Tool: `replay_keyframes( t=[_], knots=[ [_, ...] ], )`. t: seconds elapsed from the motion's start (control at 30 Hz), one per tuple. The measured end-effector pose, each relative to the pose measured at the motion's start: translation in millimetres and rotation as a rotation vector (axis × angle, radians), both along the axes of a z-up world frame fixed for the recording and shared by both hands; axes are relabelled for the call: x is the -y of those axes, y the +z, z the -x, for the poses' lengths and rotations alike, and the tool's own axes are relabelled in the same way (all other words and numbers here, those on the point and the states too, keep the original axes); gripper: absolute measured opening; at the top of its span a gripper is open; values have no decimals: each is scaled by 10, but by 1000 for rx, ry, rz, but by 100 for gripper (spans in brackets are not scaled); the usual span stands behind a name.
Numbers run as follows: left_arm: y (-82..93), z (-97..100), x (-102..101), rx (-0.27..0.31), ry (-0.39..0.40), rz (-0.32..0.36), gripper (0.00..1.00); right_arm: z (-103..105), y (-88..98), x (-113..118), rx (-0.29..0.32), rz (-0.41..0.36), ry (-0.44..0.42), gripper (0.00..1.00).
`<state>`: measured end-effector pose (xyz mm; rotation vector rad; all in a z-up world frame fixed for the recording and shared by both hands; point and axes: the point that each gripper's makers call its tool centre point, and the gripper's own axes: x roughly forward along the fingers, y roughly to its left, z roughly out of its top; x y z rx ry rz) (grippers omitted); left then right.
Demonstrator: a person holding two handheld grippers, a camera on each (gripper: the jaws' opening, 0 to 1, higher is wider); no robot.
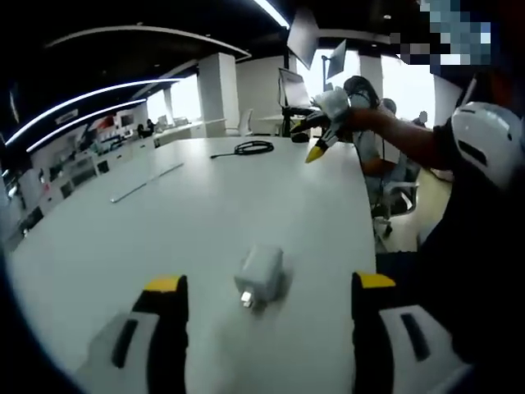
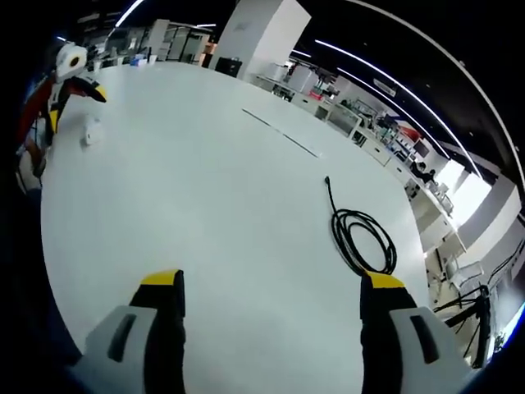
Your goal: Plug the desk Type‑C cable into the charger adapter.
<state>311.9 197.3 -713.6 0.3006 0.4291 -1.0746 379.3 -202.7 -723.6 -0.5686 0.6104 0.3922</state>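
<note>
A white charger adapter (image 1: pixel 261 276) lies on the white desk (image 1: pixel 205 213) between and just ahead of my left gripper's (image 1: pixel 269 289) open yellow-tipped jaws, touching neither. A coiled black Type-C cable (image 1: pixel 248 148) rests at the desk's far end. The right gripper (image 1: pixel 321 135), held by a person's arm, hovers to the right of that coil. In the right gripper view the cable (image 2: pixel 361 236) lies ahead and to the right of my open right gripper (image 2: pixel 271 289); one free end points away. The adapter (image 2: pixel 89 130) and the left gripper (image 2: pixel 75 86) appear far off at upper left.
A thin seam or strip (image 1: pixel 148 182) runs across the desk's left side. Monitors (image 1: pixel 295 89) and office chairs (image 1: pixel 398 201) stand beyond the far edge. The person's body (image 1: pixel 467 246) is at the right of the left gripper view.
</note>
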Motion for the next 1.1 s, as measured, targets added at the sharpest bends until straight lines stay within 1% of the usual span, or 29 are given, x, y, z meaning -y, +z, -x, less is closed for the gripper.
replay_keyframes(
  t=[0.33, 0.6, 1.1],
  knots=[
    [-44, -54, -6, -16, 7, -26, 81, -105, 2, 42, -3, 6, 3, 89],
    [-18, -109, -13, -15, 8, -43, 81, -229, 9, 63, -4, 8, 5, 89],
    [-40, -149, -26, -27, 14, -41, 81, -426, -26, 193, -16, 26, -5, 87]
  ],
)
